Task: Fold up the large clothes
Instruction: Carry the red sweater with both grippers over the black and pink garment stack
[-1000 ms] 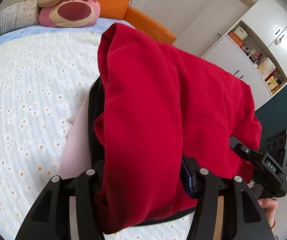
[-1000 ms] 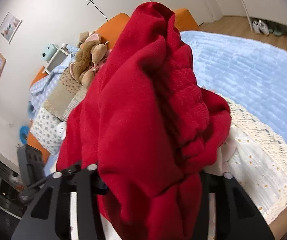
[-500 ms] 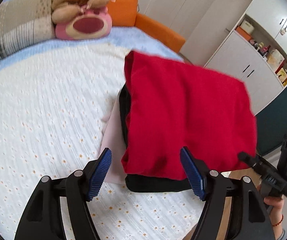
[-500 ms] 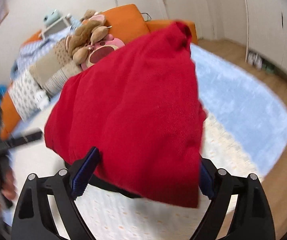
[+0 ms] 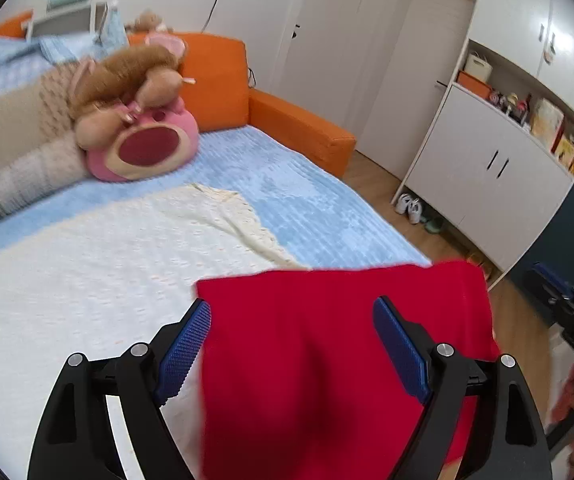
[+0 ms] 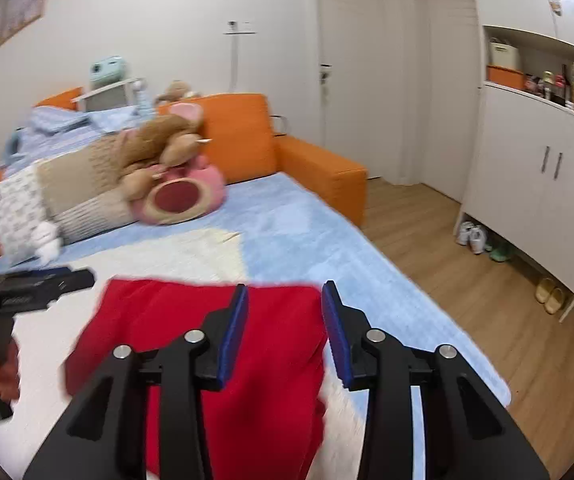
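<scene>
— Status on grippers?
— Left gripper [image 5: 291, 344] was wide open, nothing between the pads. Right gripper [image 6: 285, 328] also open, empty.
— Sweater?
— Red sweater [image 5: 327, 360] lay folded flat on the cream blanket [image 5: 87, 272] on the bed, under both grippers.

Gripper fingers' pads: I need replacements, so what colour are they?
Blue, textured pads; clearest in the left wrist view.
</scene>
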The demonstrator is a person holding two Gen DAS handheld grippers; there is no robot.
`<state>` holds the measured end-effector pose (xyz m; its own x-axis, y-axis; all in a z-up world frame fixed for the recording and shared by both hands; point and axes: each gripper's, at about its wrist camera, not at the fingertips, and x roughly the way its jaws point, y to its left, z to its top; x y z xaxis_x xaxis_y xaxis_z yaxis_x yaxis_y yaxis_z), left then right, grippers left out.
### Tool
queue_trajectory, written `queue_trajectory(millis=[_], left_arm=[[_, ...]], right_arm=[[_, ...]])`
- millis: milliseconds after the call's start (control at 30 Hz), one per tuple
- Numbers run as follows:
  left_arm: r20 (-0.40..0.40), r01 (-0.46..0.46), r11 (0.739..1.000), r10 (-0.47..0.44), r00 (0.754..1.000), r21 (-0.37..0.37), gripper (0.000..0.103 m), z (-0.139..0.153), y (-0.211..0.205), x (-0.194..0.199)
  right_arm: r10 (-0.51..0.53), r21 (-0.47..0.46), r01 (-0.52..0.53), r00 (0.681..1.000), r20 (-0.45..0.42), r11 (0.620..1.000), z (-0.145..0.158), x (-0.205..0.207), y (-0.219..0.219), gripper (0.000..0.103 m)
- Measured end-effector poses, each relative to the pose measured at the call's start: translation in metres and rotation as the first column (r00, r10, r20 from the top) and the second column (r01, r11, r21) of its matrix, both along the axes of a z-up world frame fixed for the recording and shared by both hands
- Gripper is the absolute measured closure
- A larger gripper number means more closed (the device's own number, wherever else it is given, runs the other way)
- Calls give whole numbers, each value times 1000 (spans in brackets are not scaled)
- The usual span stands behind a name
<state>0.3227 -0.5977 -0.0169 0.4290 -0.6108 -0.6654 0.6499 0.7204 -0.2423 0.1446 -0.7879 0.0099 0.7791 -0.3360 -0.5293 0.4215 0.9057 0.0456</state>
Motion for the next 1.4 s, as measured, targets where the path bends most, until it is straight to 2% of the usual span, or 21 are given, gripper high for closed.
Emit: queue_trajectory(millis=[67,100,167,233,267,333,433,467,533,600,733,800,833,900,933,967,1067,1133,1200,1333,1400], left_arm=[[-49,13,1000,-12,999,23,21,-24,-22,20],[-77,22,998,-17,997,58,24,-42,-33,30],[-67,26,995,-19,998,101,22,-70,-45,42],[-37,36,995,-33,999,90,22,-89,-48,51],[-50,37,997,-34,998,75,22,-95,-47,56],[-98,37,999,-33,995,39,22,-106,-46,69],[-127,37,999,-35,991,13,23,-114,-46,79],[-120,39,999,-36,992,27,23,-114,-49,79],[-81,49,996,-43,996,79,23,-105,-54,72],[-66,60,994,-54,996,96,24,-94,-48,65],[-84,85,996,-82,993,24,24,-68,-6,38],[-69,121,993,-122,990,-10,24,-61,17,15],[-58,138,990,-140,989,-23,24,-60,28,1],[-31,146,989,-147,989,-27,24,-64,40,-15],[-18,141,990,-142,990,-22,25,-69,44,-22],[-14,137,990,-138,990,-17,25,-73,45,-25],[-23,120,992,-120,993,24,28,-96,45,-28],[27,115,991,-117,993,74,25,-103,43,-30],[14,121,990,-122,992,76,20,-109,40,-27],[-65,118,992,-115,991,47,15,-122,39,-17],[-49,109,993,-107,993,46,16,-118,42,-20]], right_arm=[[-9,63,11,1000,-25,998,-22,24,-24,70],[-7,93,11,999,-40,996,-35,33,-33,70],[-12,110,23,995,-97,994,-71,57,-45,70],[-23,94,32,995,-99,995,-102,66,-48,70],[-33,107,42,996,-85,993,-114,71,-52,69],[-47,196,53,998,-35,979,-141,74,-66,70],[-81,305,72,997,18,950,-161,71,-82,62],[-90,301,82,996,12,950,-161,71,-82,55],[-84,259,87,996,-20,962,-146,69,-79,53],[-53,232,57,998,-25,971,-122,57,-71,53],[78,196,-86,996,47,977,-73,3,-40,54],[157,182,-166,985,66,969,-64,-28,-18,61],[187,202,-197,980,66,959,-65,-38,-11,70],[219,247,-229,973,65,942,-74,-54,0,74],[235,259,-241,970,54,935,-82,-56,6,81],[241,259,-242,970,37,935,-87,-55,11,83],[241,287,-226,970,-19,931,-115,-44,19,83],[223,298,-199,974,-49,933,-132,-36,20,85],[206,289,-174,975,-84,941,-143,-32,23,85],[182,251,-145,974,-131,957,-149,-26,29,85],[180,217,-146,973,-147,965,-140,-29,35,83]])
